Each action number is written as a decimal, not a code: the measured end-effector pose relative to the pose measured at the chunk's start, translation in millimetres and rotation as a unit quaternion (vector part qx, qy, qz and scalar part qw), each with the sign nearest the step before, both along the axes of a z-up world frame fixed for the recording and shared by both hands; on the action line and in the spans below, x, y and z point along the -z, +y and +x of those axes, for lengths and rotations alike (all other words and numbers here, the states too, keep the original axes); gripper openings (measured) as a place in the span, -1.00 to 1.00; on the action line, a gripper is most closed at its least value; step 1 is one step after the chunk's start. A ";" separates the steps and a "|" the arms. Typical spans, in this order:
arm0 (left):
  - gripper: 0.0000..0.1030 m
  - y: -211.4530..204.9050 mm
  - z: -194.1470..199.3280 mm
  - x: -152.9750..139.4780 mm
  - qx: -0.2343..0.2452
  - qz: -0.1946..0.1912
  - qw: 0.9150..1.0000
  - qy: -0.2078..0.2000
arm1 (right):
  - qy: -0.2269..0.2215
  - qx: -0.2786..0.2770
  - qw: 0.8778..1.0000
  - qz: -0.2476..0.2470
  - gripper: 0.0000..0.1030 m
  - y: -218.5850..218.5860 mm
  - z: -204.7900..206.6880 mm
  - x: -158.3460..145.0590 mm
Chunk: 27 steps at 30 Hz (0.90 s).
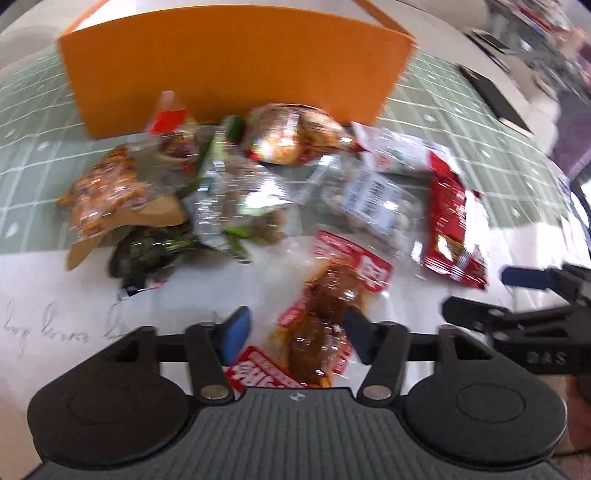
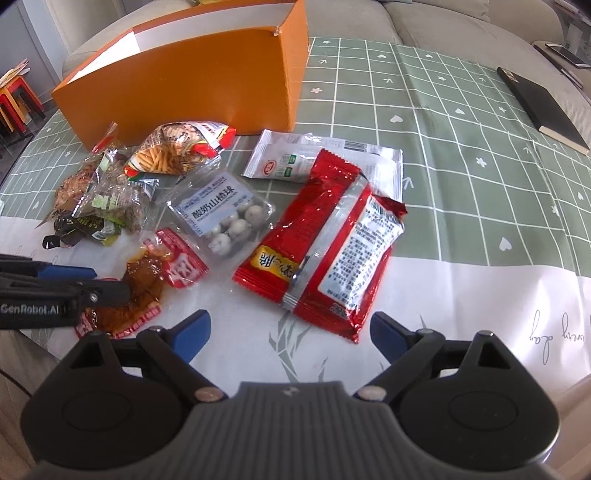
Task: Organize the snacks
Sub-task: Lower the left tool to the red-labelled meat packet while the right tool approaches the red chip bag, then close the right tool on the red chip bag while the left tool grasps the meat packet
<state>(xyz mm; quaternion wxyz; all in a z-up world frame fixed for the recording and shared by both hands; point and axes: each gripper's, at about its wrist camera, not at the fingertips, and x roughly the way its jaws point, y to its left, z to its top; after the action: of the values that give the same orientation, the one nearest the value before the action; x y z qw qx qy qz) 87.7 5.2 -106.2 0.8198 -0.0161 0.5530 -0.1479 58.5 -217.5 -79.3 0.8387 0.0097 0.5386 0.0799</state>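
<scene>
Several snack packets lie on the table in front of an open orange box [image 1: 229,66] [image 2: 184,81]. My left gripper [image 1: 297,332] points down over a red-and-clear packet of brown snack [image 1: 325,295] [image 2: 144,277]. The packet lies between its blue pads, and they do not clearly press it. The left wrist view is blurred. My right gripper [image 2: 290,332] stands open just before the near corner of a big red packet [image 2: 321,251] [image 1: 450,229], holding nothing. The left gripper [image 2: 92,282] also shows at the left of the right wrist view.
A clear packet of white balls [image 2: 225,218], a white packet [image 2: 295,162], a bag of stick snacks [image 2: 177,151] and a pile of small packets [image 2: 103,199] lie nearby. A black notebook [image 2: 543,103] rests at the far right. A sofa [image 2: 443,22] stands behind.
</scene>
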 end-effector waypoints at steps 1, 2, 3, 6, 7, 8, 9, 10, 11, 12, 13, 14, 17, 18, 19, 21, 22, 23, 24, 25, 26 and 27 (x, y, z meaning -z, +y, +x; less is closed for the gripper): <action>0.51 -4.4 -1.2 -1.1 0.014 0.003 1.000 -0.006 | 0.001 -0.001 1.000 0.000 0.75 -0.3 -0.2 0.4; 0.51 -9.3 -1.9 -2.1 0.034 0.014 0.999 -0.016 | 0.001 0.000 1.000 -0.001 0.75 -0.7 -0.4 0.5; 0.52 -15.9 -1.9 -2.7 0.055 0.033 0.998 -0.029 | 0.001 0.000 1.000 -0.001 0.75 -1.5 -0.3 0.2; 0.52 -31.9 -4.3 1.8 0.108 0.084 0.989 -0.054 | -0.005 0.011 1.000 0.003 0.75 -6.3 -0.5 -1.7; 0.52 -35.1 -5.3 4.5 0.120 0.092 0.987 -0.055 | -0.008 0.015 1.000 0.006 0.75 -8.2 -0.2 -2.5; 0.52 -37.6 -6.0 7.2 0.125 0.092 0.986 -0.057 | -0.010 0.020 1.000 0.009 0.75 -10.0 0.1 -3.0; 0.52 -38.2 -6.4 8.6 0.123 0.084 0.987 -0.058 | -0.012 0.024 1.000 0.011 0.76 -11.7 0.4 -3.3; 0.52 -38.9 -8.6 8.1 0.119 0.084 0.987 -0.060 | -0.014 0.028 0.999 0.013 0.76 -13.1 0.8 -3.6; 0.52 -43.0 -7.9 8.7 0.118 0.085 0.987 -0.063 | -0.015 0.031 0.999 0.015 0.77 -14.8 1.4 -3.7; 0.51 -44.4 -8.5 8.7 0.118 0.084 0.987 -0.065 | -0.017 0.036 0.999 0.017 0.78 -16.1 2.2 -3.5; 0.47 -45.7 -9.2 8.6 0.117 0.084 0.987 -0.067 | -0.018 0.041 0.999 0.020 0.79 -17.9 3.7 -3.4; 0.43 -43.1 -11.1 6.8 0.113 0.081 0.988 -0.067 | -0.020 0.048 0.998 0.023 0.79 -19.8 5.7 -3.3; 0.19 -47.7 -8.6 5.9 0.101 0.080 0.989 -0.072 | -0.031 0.079 0.996 0.034 0.86 -26.4 12.4 -4.0; 0.09 -48.6 -6.9 5.8 0.091 0.080 0.990 -0.072 | -0.032 0.087 0.995 0.041 0.87 -29.0 15.5 -3.6; 0.01 -48.8 -4.8 5.4 0.081 0.080 0.991 -0.070 | -0.031 0.095 0.994 0.047 0.87 -30.9 19.7 -2.5; 0.00 -47.8 -2.5 5.1 0.068 0.077 0.993 -0.066 | -0.028 0.109 0.992 0.051 0.87 -34.4 28.1 0.8; -0.01 -47.2 -2.9 4.7 0.062 0.079 0.993 -0.067 | -0.028 0.114 0.992 0.051 0.87 -35.6 32.0 2.6; -0.01 -47.1 -3.9 4.0 0.060 0.081 0.992 -0.072 | -0.028 0.119 0.991 0.050 0.87 -37.2 36.0 4.3; -0.05 -46.6 -6.3 2.0 0.060 0.083 0.991 -0.080 | -0.027 0.125 0.991 0.049 0.87 -39.0 39.8 6.3; -0.16 -46.2 -8.2 0.7 0.060 0.083 0.991 -0.086 | -0.026 0.129 0.990 0.049 0.87 -41.3 43.1 8.8; -0.17 -44.9 -9.9 -2.3 0.058 0.079 0.991 -0.092 | -0.023 0.132 0.990 0.051 0.87 -42.9 46.4 11.7; -0.19 -44.0 -9.9 -5.0 0.056 0.076 0.991 -0.091 | -0.017 0.136 0.989 0.053 0.87 -44.1 50.1 14.9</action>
<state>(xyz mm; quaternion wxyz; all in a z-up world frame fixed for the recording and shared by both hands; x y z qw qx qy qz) 77.8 -38.7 -101.2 0.8561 0.0910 0.4853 -0.1524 108.6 -261.7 -94.2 0.8489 0.1258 0.5133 -0.0062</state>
